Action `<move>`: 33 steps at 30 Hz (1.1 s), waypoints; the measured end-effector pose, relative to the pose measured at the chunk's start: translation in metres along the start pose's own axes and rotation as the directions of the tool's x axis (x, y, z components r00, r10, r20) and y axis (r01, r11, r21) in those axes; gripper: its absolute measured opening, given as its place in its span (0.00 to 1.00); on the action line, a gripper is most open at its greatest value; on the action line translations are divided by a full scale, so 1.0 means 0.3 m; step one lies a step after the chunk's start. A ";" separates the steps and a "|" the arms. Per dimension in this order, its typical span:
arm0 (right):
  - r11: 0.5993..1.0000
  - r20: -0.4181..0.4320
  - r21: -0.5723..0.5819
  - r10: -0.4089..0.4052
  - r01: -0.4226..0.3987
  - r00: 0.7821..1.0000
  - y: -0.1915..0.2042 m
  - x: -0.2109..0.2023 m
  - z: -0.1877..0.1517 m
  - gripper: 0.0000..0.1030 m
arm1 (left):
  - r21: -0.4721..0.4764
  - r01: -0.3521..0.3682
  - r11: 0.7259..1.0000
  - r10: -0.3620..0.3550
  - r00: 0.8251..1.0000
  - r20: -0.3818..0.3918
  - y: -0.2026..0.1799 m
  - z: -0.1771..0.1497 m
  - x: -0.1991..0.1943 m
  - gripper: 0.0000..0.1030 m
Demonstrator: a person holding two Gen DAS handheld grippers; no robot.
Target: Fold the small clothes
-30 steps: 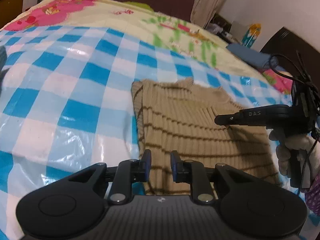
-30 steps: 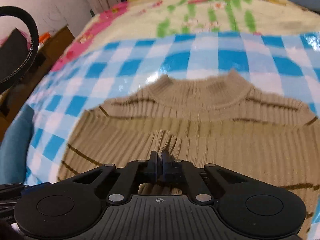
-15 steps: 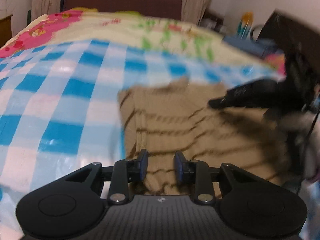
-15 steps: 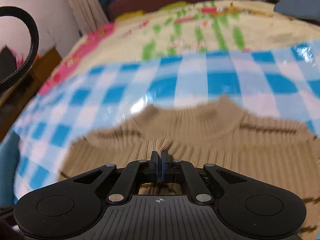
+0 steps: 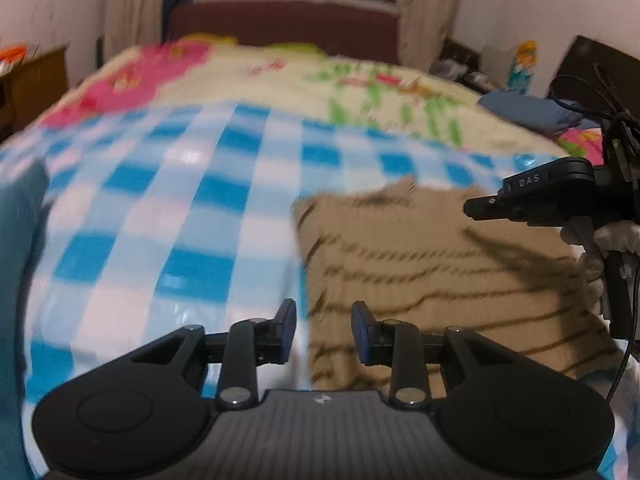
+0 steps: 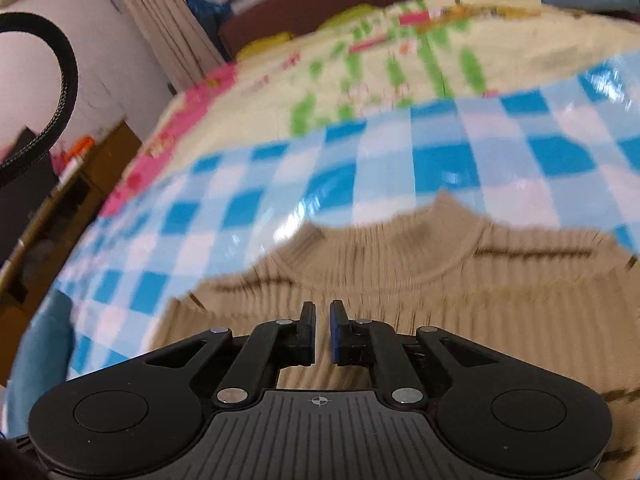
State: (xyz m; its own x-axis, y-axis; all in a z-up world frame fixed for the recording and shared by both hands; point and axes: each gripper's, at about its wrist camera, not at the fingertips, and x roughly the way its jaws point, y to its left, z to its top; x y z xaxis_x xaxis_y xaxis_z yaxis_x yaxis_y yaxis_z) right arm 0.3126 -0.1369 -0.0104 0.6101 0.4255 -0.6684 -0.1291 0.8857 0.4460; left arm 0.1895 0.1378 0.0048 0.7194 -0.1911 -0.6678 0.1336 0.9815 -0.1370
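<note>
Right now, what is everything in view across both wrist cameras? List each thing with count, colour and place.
sweater: one, tan ribbed knit with dark brown stripes, lying flat on the checked sheet, collar away from the cameras.
checked sheet: one, blue and white, glossy, spread over the bed.
floral bedspread: one, cream with pink and green print, beyond the sheet.
headboard: one, dark red, far end.
curtains: pale, by the window.
wooden cabinet: one, brown, beside the bed.
left gripper: black, blue pads, open at the sweater's edge.
right gripper: black, slightly open above the sweater.
gloved hand: one, white glove, holding the right gripper.
</note>
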 end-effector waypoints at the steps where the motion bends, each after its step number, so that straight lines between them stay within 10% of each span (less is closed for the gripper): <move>1: 1.000 0.015 -0.002 0.010 -0.010 1.000 -0.002 -0.035 0.005 0.12 | 0.013 0.012 1.000 -0.013 1.000 0.011 -0.017 0.011 -0.004 0.36; 8: 0.998 -0.023 -0.057 0.024 -0.026 0.999 -0.047 -0.243 -0.125 0.13 | 0.023 0.163 0.986 -0.163 0.987 -0.018 -0.128 0.051 0.133 0.36; 15: 0.976 -0.117 -0.114 -0.197 0.184 0.973 -0.217 -0.260 -0.265 0.00 | 0.042 0.057 0.997 -0.053 0.994 -0.099 -0.084 0.033 0.243 0.35; 24: 0.996 -0.058 0.036 -0.084 0.086 0.995 -0.274 -0.366 -0.210 0.12 | 0.088 0.021 0.996 -0.013 0.996 -0.086 -0.121 0.053 0.193 0.34; 33: 0.963 0.021 0.113 -0.249 0.245 0.968 -0.344 -0.273 -0.130 0.12 | 0.051 0.025 0.998 -0.020 0.995 -0.100 -0.105 0.036 0.215 0.35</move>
State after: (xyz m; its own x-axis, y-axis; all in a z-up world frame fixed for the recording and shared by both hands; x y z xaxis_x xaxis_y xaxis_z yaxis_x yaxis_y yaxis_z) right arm 0.2455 -0.2559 -0.0249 0.6392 0.1873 -0.7459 0.1136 0.9363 0.3324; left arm 0.2391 0.0945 -0.0261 0.6451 -0.2107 -0.7344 0.1861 0.9756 -0.1164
